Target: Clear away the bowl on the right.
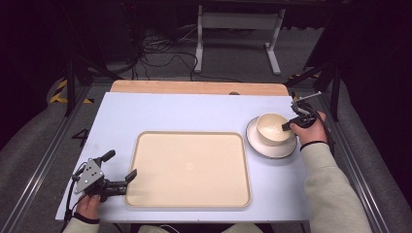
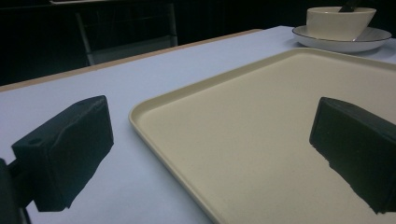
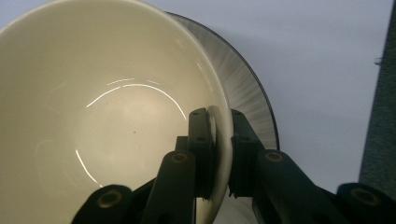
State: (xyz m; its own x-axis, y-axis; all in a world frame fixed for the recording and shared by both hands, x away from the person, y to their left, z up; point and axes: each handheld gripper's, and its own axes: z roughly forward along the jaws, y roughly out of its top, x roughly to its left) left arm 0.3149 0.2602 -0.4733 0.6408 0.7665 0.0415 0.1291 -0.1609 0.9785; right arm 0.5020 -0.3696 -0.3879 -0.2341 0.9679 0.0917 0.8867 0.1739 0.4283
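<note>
While the right gripper (image 1: 287, 126) is reaching in from the table's right side, its jaws are clamping the wall of a cream bowl (image 1: 273, 128), one jaw inside the bowl and the other outside against the rim. From the right gripper view, the right gripper (image 3: 219, 154) is pinching the thin rim of the bowl (image 3: 102, 112) between its two black pads, with no gap showing on either side of the wall. That bowl is sitting on a white plate with a dark edge (image 1: 270, 148), and the plate (image 3: 250, 100) is showing behind and under the bowl's right side. Both are standing on the pale blue table (image 1: 184, 114), just beside the right edge of a large beige tray (image 1: 189, 167), which is lying empty in the middle of the table.

Over at the near left corner of the table, the left gripper (image 1: 121, 167) is being held low by the person's left hand (image 1: 90, 204), pointing toward the tray's left edge. Its jaws are standing wide apart with nothing between them. Seen from the left gripper view, one jaw is hanging over the bare table (image 2: 70, 84) and the other over the tray (image 2: 243, 130), so the tray's near corner is lying in the gap; whether either jaw is touching a surface is hard to tell. Far off in that view, the bowl (image 2: 338, 23) and plate (image 2: 343, 39) are standing beyond the tray.
</note>
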